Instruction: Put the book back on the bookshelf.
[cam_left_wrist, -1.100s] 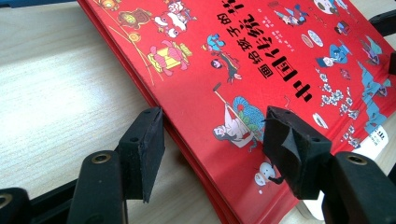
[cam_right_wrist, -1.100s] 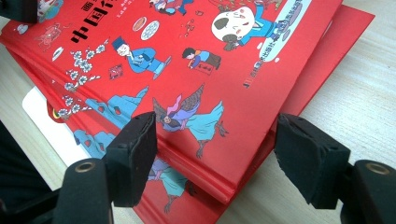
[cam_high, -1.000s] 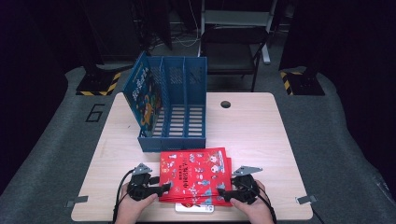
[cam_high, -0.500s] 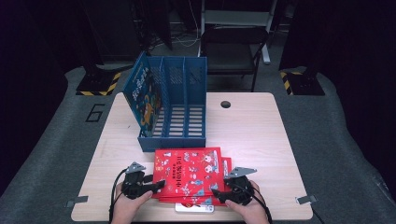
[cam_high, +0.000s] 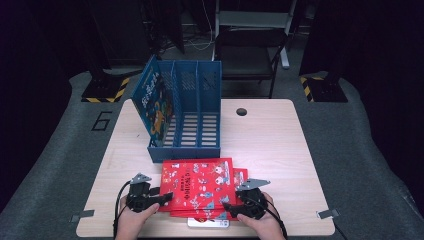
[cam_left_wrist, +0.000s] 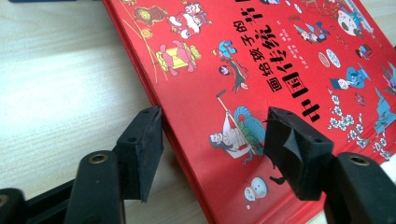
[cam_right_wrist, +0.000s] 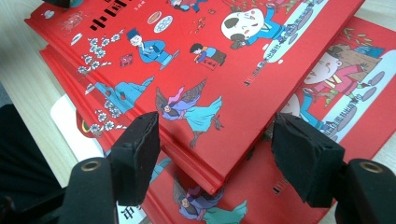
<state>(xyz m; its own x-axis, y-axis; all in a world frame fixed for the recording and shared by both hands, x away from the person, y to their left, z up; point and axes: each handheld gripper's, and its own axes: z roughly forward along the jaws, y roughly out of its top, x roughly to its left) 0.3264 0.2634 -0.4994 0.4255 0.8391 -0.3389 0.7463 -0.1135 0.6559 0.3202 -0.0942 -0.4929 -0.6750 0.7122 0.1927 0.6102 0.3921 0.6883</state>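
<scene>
Grippers flank the red picture book stack

Left gripper (cam_high: 161, 193) and right gripper (cam_high: 231, 207), jaws parted and gripping nothing, straddle the top red picture book (cam_high: 200, 185), probably to lift it into the blue file rack (cam_high: 192, 112).

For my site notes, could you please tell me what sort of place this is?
Probably a lab or recording studio: a lone table on grey floor matting, dark surroundings, hazard-striped stand bases and a folding chair behind.
</scene>
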